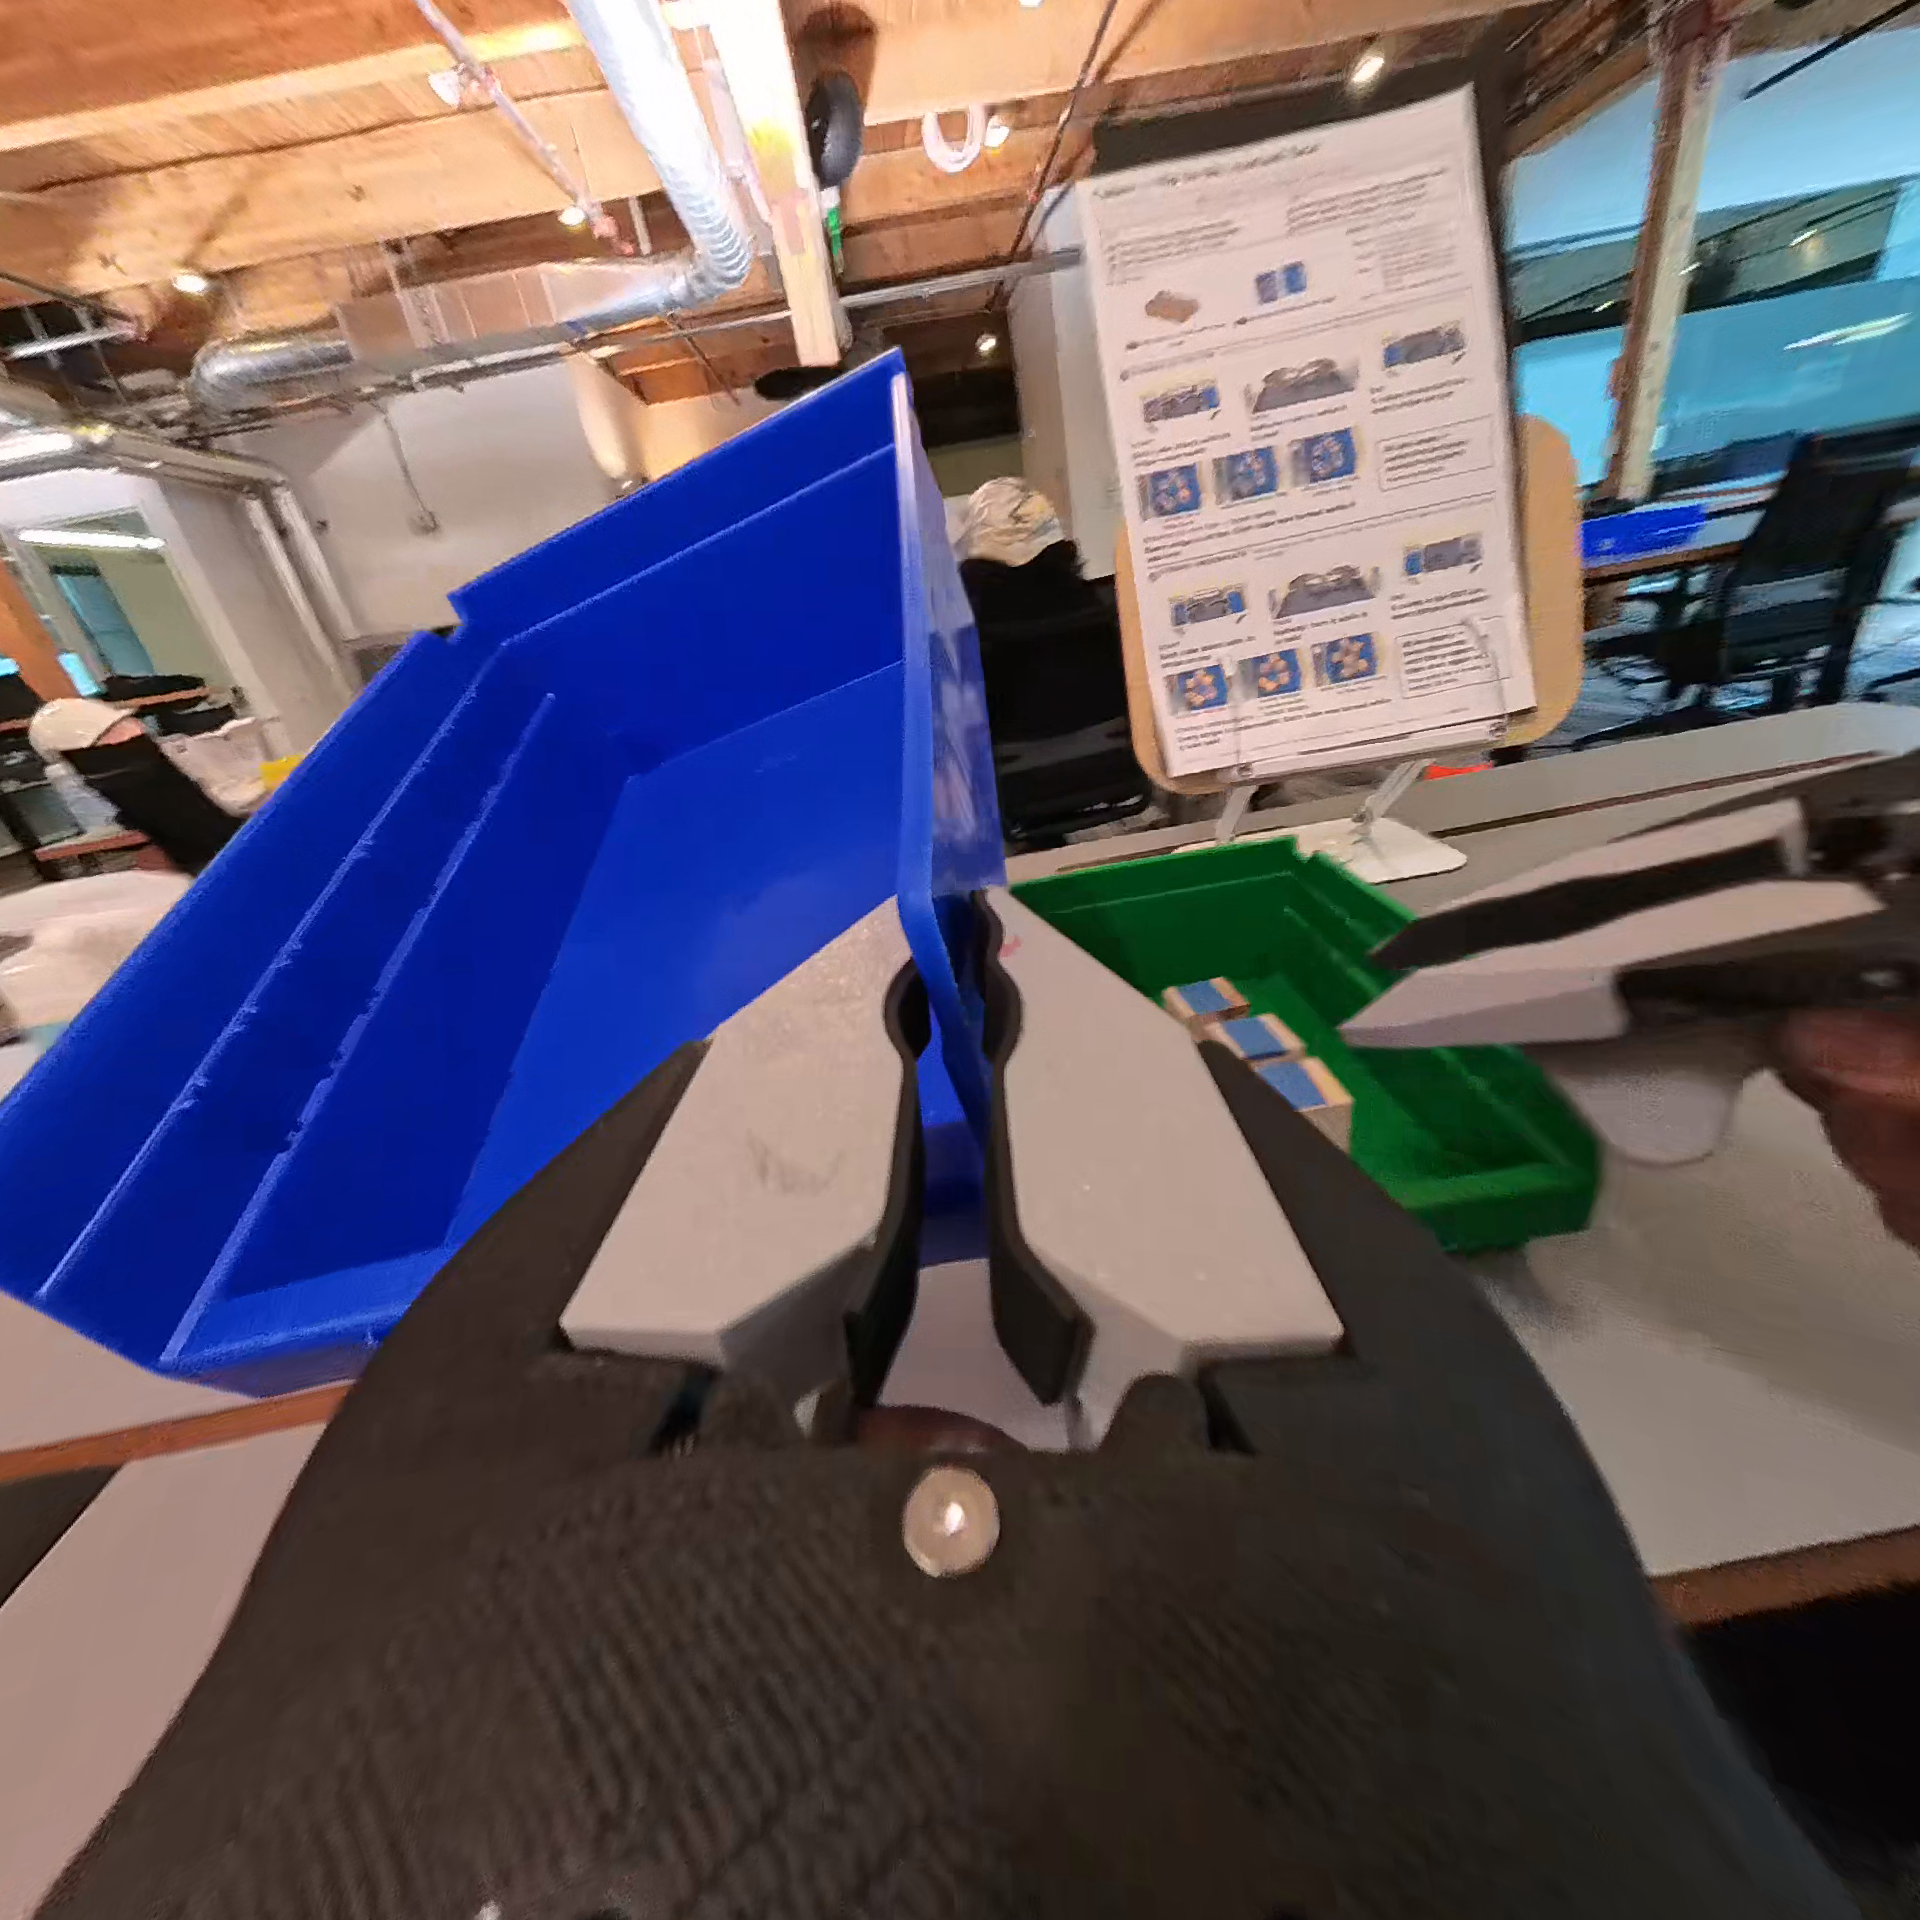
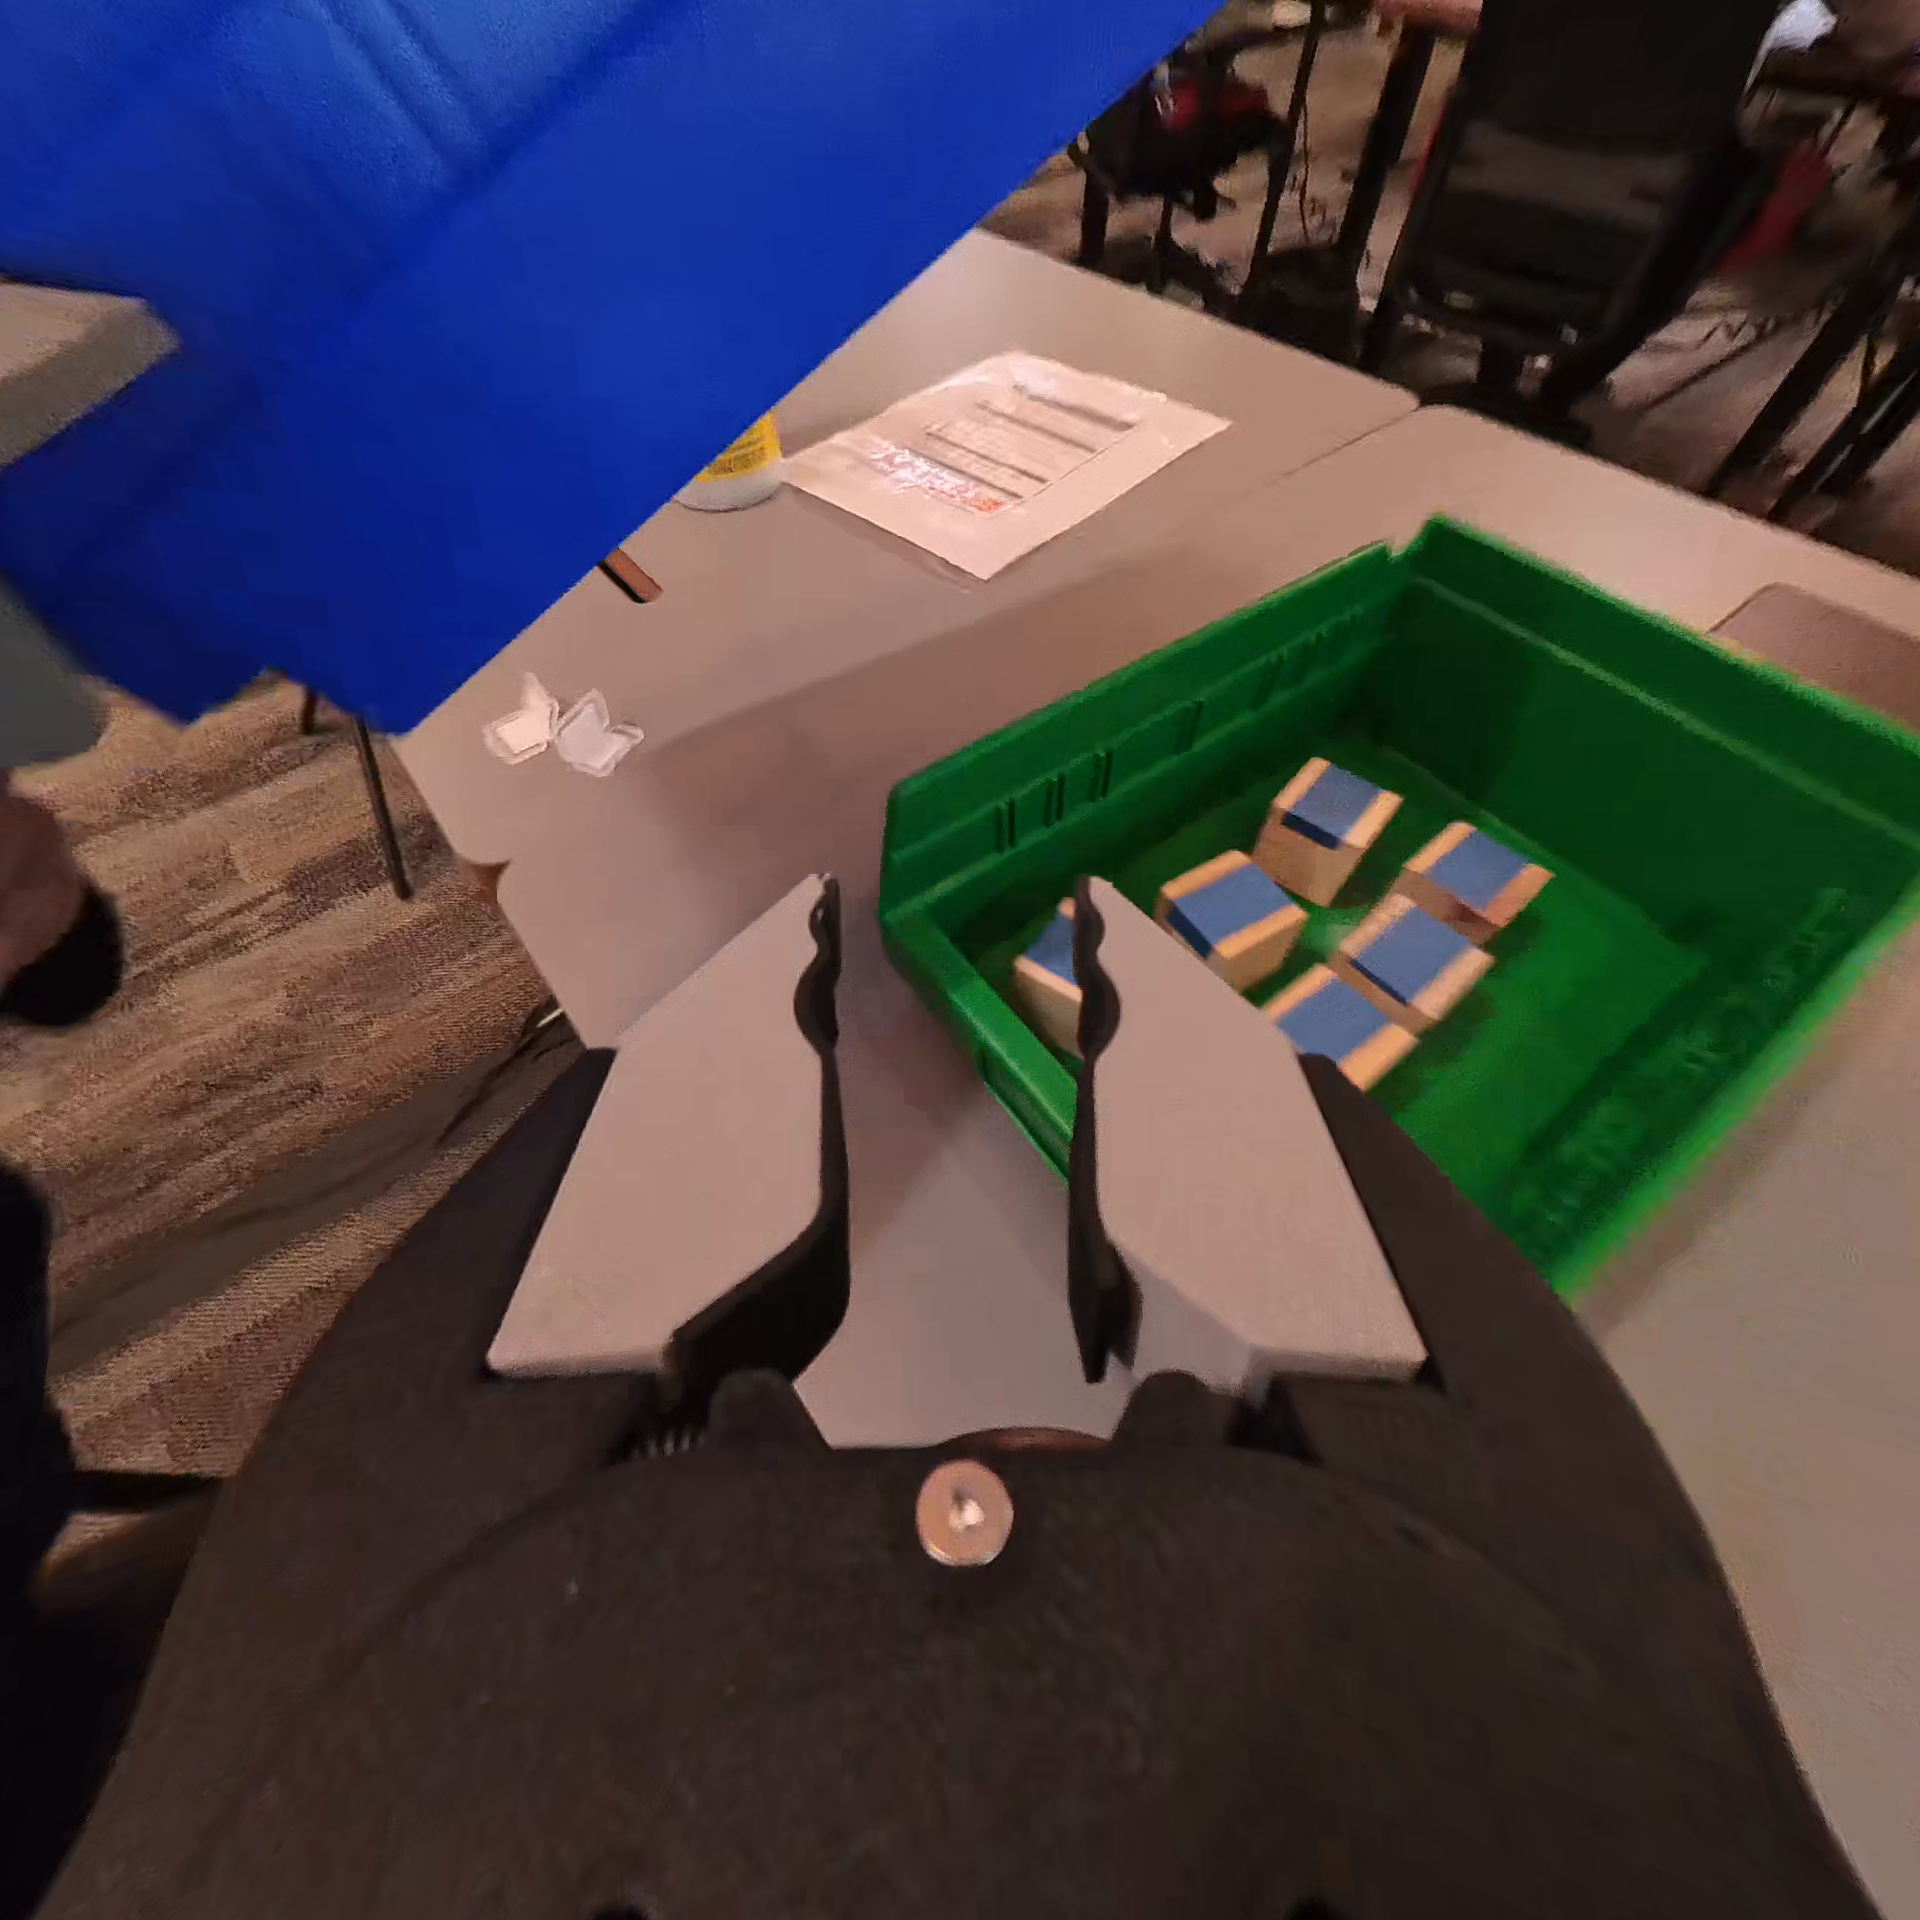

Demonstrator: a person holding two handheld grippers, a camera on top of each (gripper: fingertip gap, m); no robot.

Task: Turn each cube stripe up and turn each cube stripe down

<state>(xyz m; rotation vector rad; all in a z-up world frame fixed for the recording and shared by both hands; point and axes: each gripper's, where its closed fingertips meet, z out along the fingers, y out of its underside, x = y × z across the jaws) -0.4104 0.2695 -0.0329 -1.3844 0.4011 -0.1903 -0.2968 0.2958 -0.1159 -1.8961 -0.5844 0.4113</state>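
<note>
Grey table (image 2: 935,644): left gripper (image 1: 961,935) pinching blue bin (image 1: 468,935) (tilted).

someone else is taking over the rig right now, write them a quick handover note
Left gripper: shut on the side wall of the blue bin, which is lifted and tilted off the table; no cubes visible inside it.
Right gripper: open, holding nothing, hovering at the near corner of the green bin.
Cubes: six wooden ones in the green bin, all with the blue stripe face up.
Done: the cubes are in the green bin, stripe up.
Left: set the blue bin down; whether the stripe-down pass is already done can't be told from here.
</note>
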